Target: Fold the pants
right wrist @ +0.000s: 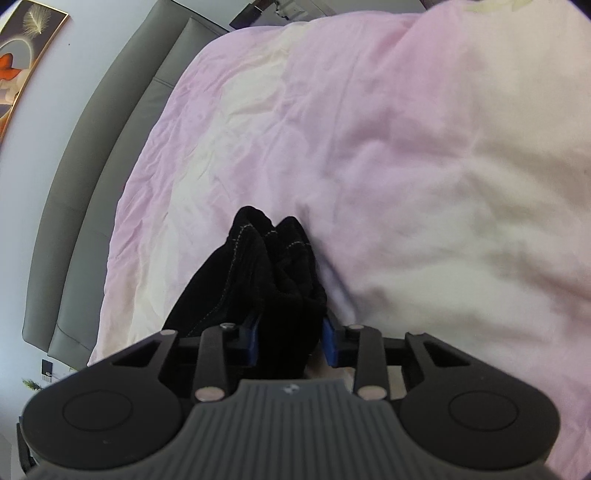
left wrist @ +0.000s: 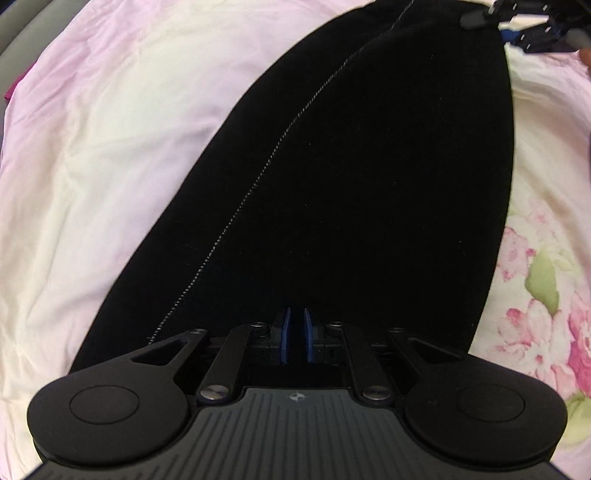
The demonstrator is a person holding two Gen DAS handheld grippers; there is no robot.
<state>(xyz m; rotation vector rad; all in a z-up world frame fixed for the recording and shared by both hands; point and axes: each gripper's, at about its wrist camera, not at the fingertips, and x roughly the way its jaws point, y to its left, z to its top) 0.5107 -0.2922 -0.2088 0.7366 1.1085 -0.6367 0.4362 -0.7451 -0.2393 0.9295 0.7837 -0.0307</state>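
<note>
Left wrist view: the left tongs point steeply down with their blue pads nearly pressed together. The black pants start right at the pads and run away ahead of them as one long dark panel, with a pale stitched seam slanting up from the tongs' left side. The cloth is too dark at the pads to show whether a thin edge is pinched there, so I cannot tell whether these tongs hold it. At the far end of the panel, up and to the right, the right tongs meet the cloth. Under everything lies the pink and cream bedsheet, flowered to the tongs' right.

Right wrist view: the right tongs pinch a bunched wad of the pants, which fills the gap between the pads and rises in two humps just ahead. Plain sheet lies beyond; a grey headboard curves past on the left.

By my reading, the garment is stretched between its two ends, ready for a lengthwise fold. The next move calls for carrying one end over to the other while keeping the cloth taut and the edges aligned.

Count: one pair of pants, two tongs, one bed.
</note>
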